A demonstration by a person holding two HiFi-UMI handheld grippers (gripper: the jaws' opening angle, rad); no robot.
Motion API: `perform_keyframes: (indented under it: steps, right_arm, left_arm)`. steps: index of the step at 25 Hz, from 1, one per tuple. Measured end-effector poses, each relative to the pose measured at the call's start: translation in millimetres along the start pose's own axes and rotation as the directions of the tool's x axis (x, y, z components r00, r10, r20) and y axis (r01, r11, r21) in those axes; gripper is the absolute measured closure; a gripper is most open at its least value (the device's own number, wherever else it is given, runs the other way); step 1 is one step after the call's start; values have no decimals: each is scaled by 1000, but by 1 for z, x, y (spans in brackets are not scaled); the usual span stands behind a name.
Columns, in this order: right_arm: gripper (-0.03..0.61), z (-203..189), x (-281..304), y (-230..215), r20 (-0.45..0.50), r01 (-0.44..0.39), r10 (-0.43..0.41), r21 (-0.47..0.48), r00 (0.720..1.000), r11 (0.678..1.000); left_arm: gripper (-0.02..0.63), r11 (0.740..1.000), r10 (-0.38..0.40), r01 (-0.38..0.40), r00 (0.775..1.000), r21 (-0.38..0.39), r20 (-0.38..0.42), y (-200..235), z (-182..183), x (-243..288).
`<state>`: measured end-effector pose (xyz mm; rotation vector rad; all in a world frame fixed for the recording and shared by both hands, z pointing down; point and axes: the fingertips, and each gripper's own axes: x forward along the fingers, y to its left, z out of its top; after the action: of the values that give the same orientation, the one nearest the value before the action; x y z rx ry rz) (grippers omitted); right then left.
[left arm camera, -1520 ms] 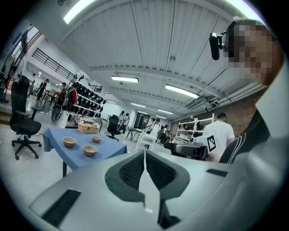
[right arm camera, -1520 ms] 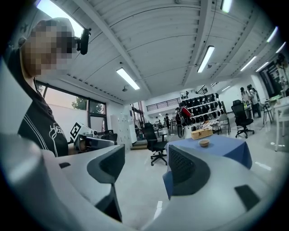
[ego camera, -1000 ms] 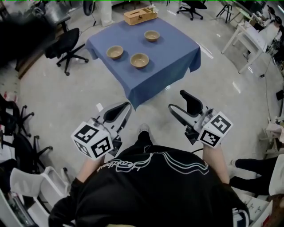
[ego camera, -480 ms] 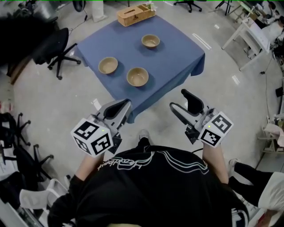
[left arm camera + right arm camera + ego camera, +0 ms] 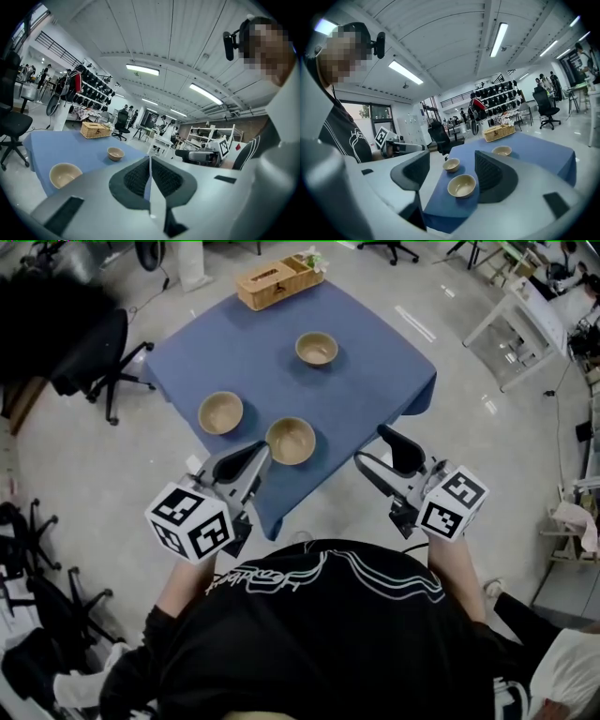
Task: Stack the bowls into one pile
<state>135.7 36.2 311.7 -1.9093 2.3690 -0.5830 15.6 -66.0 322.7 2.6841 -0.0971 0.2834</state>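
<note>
The left gripper [image 5: 249, 463] is held with its jaws pressed together, empty; the right gripper [image 5: 377, 452] is held wide apart, nothing between. On the blue tablecloth [image 5: 375, 381], the nearest bowl [image 5: 291, 441] is found just ahead of the left gripper, the second bowl [image 5: 221, 412] ahead to its left, and the far bowl [image 5: 317, 349] well beyond both. The bowls are judged light, stiff, smooth and perhaps breakable, and are best pinched at the rim.

- Table cover [image 5: 375, 381]: blue cloth, matt, falling in soft folds at the corners.
- Near bowl [image 5: 291, 441], left bowl [image 5: 221, 412], far bowl [image 5: 317, 349]: tan, smooth, dull sheen; you cannot tell the material.
- Box [image 5: 279, 279]: woven wicker, rough.
- Your left gripper [image 5: 261, 450] and right gripper [image 5: 372, 448]: grey moulded plastic, matt.
- Pads [image 5: 487, 171]: black, finely ribbed.
- Floor [image 5: 94, 465]: grey, polished, glossy.
- Your shirt [image 5: 319, 643]: black cloth.
</note>
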Motion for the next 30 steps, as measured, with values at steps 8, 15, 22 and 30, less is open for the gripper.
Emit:
perform_keyframes:
  steps: [8,15,22,30]
  right_arm:
    - [279,-3,10,-24,-17,36,-36,34,999,999]
    - [279,-4,21,-51,-42,35,-32,72,999,997]
    - [281,-2,46,-96,-86,16,-6,115,996,993]
    - [281,-5,85,-158,-146,-5,29,163,989,987]
  left_arm:
    - [581,1000,10,-10,1000,-13,-13,21,-6,17]
    - [580,998,56,-57,998,-38,-37,32,-15,31]
    - [580,987,130,-133,991,-92,-36,53,-12,49]
    - [581,966,214,-217,976,-138,-37,89,-1,83]
